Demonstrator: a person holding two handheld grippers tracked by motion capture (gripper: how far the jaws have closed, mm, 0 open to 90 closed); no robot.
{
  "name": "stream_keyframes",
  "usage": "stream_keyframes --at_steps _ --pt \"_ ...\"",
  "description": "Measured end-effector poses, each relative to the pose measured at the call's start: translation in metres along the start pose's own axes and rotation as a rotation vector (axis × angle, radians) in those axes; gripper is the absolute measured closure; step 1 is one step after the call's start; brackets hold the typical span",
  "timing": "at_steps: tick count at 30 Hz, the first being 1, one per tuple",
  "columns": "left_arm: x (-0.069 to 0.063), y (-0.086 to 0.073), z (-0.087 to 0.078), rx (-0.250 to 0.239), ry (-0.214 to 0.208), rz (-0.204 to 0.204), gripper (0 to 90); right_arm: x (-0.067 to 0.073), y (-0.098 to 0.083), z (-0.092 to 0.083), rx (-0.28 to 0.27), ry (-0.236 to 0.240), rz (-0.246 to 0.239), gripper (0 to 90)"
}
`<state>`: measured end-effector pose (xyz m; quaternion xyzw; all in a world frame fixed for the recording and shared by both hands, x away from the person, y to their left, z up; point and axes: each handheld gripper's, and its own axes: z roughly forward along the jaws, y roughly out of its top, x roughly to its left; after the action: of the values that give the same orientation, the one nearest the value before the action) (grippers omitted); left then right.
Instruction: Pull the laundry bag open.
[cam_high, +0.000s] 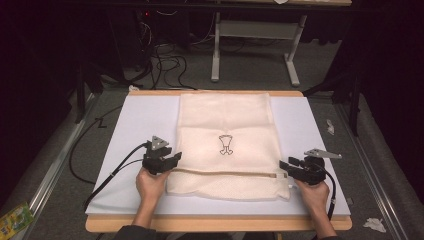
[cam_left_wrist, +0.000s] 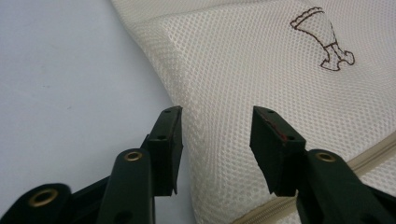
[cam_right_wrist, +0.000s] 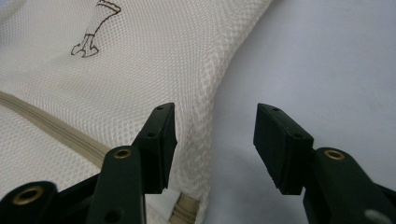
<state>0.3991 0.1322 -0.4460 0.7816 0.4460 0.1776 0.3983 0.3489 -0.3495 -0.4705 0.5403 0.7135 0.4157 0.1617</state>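
High view: a mesh bag (cam_high: 227, 145) lies mid-counter (cam_high: 135, 120); left tongs (cam_high: 172, 160) and right tongs (cam_high: 286, 165), both wide, straddle its side edges near the zip (cam_high: 225, 173)

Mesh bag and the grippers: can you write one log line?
mesh bag: flat on table | left gripper: open at left edge | right gripper: open at right edge

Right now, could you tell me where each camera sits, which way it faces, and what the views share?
High view: above the person's side, looking forward and down on the table; both hands and tongs show, left tongs, right tongs.
Left gripper view: rides the left tongs, open over the mesh bag's left edge.
Right gripper view: rides the right tongs, open over its right edge.
All share the bag's printed emblem and zipper.
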Motion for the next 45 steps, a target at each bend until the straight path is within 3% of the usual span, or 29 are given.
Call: stream_keyframes --at_steps 4,10,16,19,22,24,28,32,35,40,43,45 --pt "-0.011 -0.005 -0.006 -0.034 -0.016 0.016 47.4 0.003 -0.004 -0.005 -0.013 -0.026 -0.014 44.4" --pt "-0.022 -0.013 -0.005 0.000 -0.033 0.046 38.3 0.009 -0.014 -0.009 0.000 -0.031 -0.017 44.4" --pt "-0.032 -0.018 -0.006 -0.052 -0.135 0.040 32.5 0.010 -0.016 -0.007 -0.018 -0.044 -0.013 38.9" --pt "-0.036 -0.018 -0.005 -0.053 -0.147 0.022 33.6 0.012 -0.013 -0.004 -0.022 -0.034 -0.006 39.4" --pt "-0.051 -0.016 -0.003 -0.035 -0.122 0.087 34.9 0.017 -0.007 -0.001 -0.007 -0.027 -0.028 39.2" --pt "-0.067 -0.011 0.000 -0.037 -0.147 0.128 35.3 0.019 -0.004 0.003 0.003 -0.020 -0.015 42.2" --pt "-0.083 -0.004 0.007 -0.036 -0.160 0.156 36.4 0.019 -0.004 0.008 0.010 0.000 0.002 47.3" --pt "-0.101 0.005 0.019 -0.027 -0.186 0.184 38.0 0.022 -0.003 0.015 0.042 0.001 -0.019 50.9" --pt "-0.108 0.009 0.028 -0.009 -0.183 0.206 39.7 0.023 -0.004 0.018 0.068 -0.002 -0.025 54.7" --pt "-0.123 0.015 0.047 0.025 -0.216 0.209 40.0 0.026 -0.004 0.018 0.086 -0.031 -0.091 64.6" --pt "-0.137 0.021 0.056 0.037 -0.229 0.234 40.0 0.029 -0.002 0.019 0.108 -0.064 -0.152 72.3" --pt "-0.142 0.023 0.060 0.041 -0.234 0.243 40.4 0.029 -0.002 0.019 0.116 -0.059 -0.172 83.4"
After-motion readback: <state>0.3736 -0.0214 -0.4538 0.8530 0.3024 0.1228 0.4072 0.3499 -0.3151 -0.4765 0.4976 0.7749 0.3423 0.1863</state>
